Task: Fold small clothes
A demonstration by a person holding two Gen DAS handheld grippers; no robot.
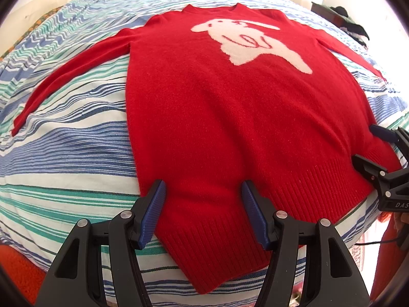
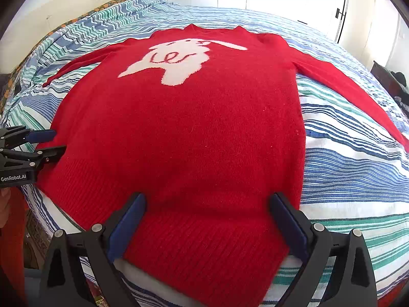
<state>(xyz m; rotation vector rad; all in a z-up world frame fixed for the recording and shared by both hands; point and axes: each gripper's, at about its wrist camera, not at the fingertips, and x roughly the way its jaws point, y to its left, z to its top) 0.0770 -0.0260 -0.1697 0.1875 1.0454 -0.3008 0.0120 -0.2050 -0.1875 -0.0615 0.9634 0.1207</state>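
Sweater lies flat on bedspread.

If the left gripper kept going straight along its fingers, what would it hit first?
Most likely the red sweater: the left gripper, jaws open, points down at the ribbed hem near its left corner, with the striped bedspread underneath. Nothing else shows in that line, though how far above the knit it hangs is unclear.

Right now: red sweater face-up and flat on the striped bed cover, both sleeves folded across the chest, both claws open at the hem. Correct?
Not quite: the sleeves are not folded. In both wrist views the left sleeve and right sleeve lie spread out on the striped cover. The rest holds: red sweater flat and face-up, left claw and right claw open at the hem.
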